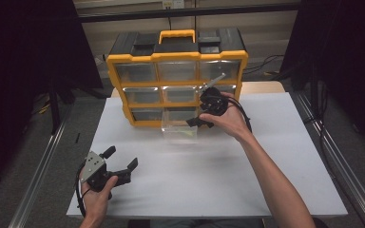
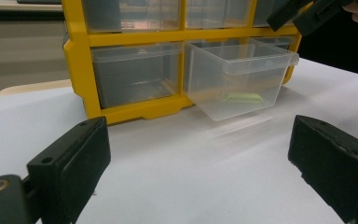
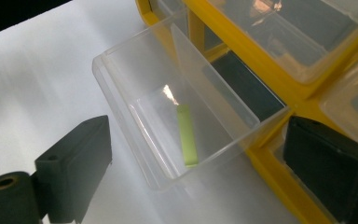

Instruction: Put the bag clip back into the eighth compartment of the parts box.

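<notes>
Green strip (image 3: pixel 187 135) lies in clear drawer (image 3: pixel 168 112), pulled out of yellow organizer (image 1: pixel 176 85) at counter's far edge. Both tongs, right (image 1: pixel 204 116) and left (image 1: pixel 121 164), wide open, empty. Push drawer squarely by its front lip.

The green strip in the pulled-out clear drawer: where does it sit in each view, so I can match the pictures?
High view: the green strip is a faint fleck in the clear drawer, below the right claw, centre.
Left gripper view: right of centre, flat on the drawer floor.
Right gripper view: centre, lying lengthwise on the drawer floor.
Shared landmark: the yellow organiser frame behind the drawer.
</notes>
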